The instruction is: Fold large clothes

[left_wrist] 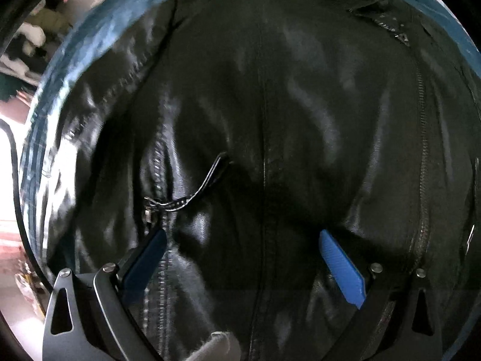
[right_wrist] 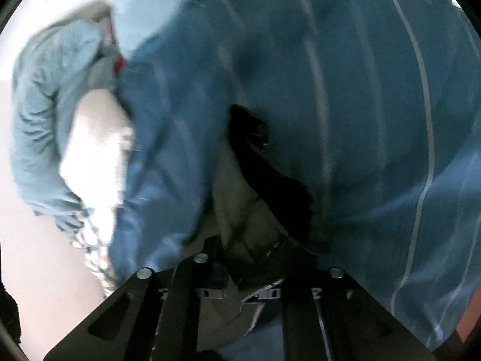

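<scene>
A: Working left to right, what does the left wrist view show?
B: One black leather jacket (left_wrist: 270, 105) fills it, spread over one blue striped cloth (left_wrist: 45, 126). I count three zippers; one pull tab (left_wrist: 192, 189) lies loose. The left tool (left_wrist: 242, 237) hangs just over the leather, its two blue pads (left_wrist: 339, 264) wide apart, holding nothing.
A: And the right wrist view?
B: One grey-blue garment (right_wrist: 39, 120) sits crumpled far left, then the blue striped cloth (right_wrist: 345, 90). The right tool (right_wrist: 255, 273) has its fingers drawn together on a dark jacket edge (right_wrist: 270, 186) with pale lining.
</scene>
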`<control>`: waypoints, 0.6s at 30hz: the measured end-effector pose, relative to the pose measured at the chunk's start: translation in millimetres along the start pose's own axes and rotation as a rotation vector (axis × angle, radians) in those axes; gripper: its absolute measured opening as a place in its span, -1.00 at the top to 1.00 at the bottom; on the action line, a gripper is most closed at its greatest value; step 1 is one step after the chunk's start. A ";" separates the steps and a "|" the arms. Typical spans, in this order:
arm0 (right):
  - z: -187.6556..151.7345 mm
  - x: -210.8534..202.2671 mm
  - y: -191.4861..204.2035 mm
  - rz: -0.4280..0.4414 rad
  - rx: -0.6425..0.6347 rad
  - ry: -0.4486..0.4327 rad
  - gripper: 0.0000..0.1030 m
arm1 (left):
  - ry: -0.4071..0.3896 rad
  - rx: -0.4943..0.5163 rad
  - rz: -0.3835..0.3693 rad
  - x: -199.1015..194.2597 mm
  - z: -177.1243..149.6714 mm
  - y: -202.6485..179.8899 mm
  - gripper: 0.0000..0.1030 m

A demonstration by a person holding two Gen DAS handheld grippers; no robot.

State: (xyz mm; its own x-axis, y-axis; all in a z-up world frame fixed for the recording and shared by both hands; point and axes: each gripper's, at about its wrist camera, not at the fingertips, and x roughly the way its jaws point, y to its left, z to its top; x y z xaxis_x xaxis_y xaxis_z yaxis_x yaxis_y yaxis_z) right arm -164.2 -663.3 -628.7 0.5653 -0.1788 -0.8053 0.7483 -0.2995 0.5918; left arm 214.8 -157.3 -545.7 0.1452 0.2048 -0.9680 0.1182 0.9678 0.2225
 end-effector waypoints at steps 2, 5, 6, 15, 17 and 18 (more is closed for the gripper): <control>-0.6 -19.0 16.7 0.039 -0.030 -0.013 0.86 | -0.017 0.015 0.018 -7.9 0.3 -3.4 -1.00; -11.6 -43.5 70.2 0.102 -0.135 -0.019 0.87 | -0.042 0.018 0.026 -22.0 2.6 -2.0 -1.00; -17.8 -49.8 90.3 0.117 -0.180 -0.015 0.87 | -0.047 0.016 0.028 -24.4 2.7 0.0 -1.00; -140.9 -57.8 252.1 0.278 -0.539 0.150 0.88 | -0.032 -0.125 0.066 -27.2 4.2 57.8 -1.00; -183.3 -39.7 277.9 0.299 -0.614 0.208 0.88 | -0.031 -0.172 0.076 -28.5 0.0 73.1 -1.00; -210.2 -24.1 291.1 0.305 -0.646 0.257 0.88 | -0.031 -0.205 0.080 -27.8 -0.4 86.8 -1.00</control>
State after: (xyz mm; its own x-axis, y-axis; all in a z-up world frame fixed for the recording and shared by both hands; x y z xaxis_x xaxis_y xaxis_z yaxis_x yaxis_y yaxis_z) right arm 113.0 -549.1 -429.6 0.7837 0.0820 -0.6157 0.5555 0.3509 0.7538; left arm 220.6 -79.0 -499.5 0.1766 0.2810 -0.9433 -0.0969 0.9587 0.2675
